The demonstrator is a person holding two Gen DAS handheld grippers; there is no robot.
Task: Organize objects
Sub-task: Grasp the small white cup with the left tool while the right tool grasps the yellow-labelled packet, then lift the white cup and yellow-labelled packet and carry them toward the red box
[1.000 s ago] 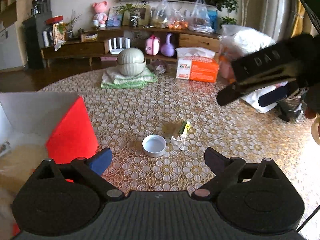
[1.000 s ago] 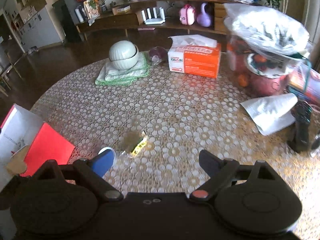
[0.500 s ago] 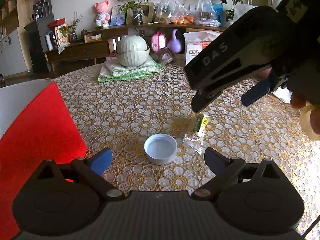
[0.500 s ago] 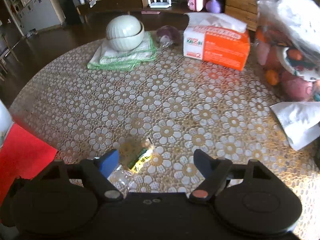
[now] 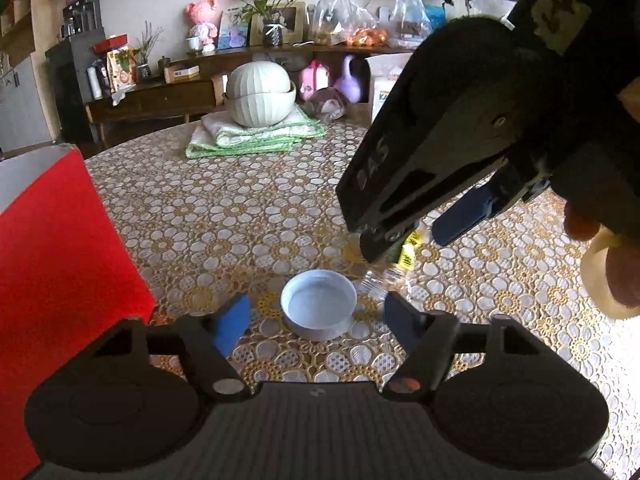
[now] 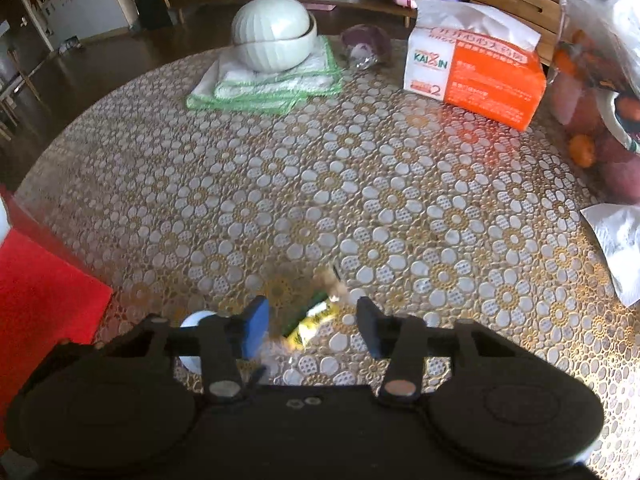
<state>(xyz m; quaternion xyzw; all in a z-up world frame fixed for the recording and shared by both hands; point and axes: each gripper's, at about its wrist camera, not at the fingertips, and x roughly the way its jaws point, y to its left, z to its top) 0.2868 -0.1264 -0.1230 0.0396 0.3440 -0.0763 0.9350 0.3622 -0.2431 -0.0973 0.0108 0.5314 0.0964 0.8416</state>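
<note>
A white round lid [image 5: 319,307] lies on the lace tablecloth between the fingers of my left gripper [image 5: 316,316], which is open around it. Just right of the lid lies a clear wrapper with a yellow-green label [image 5: 402,258]. In the right wrist view that wrapper [image 6: 310,324] sits between the fingers of my right gripper [image 6: 312,326], open and low over it. The right gripper's black body [image 5: 460,140] fills the upper right of the left wrist view. A sliver of the lid [image 6: 196,320] shows left of the right gripper's blue pad.
A red box [image 5: 60,248] stands at the left. Stacked pale bowls [image 6: 276,36] rest on folded green-edged cloths [image 6: 264,88] at the back. An orange tissue box [image 6: 476,76], bagged fruit [image 6: 600,80] and a white paper [image 6: 618,248] occupy the right side.
Both grippers have come down and forward. The left now brackets the lid and has narrowed. The right has closed in over the wrapper and its fingers are nearer together.
</note>
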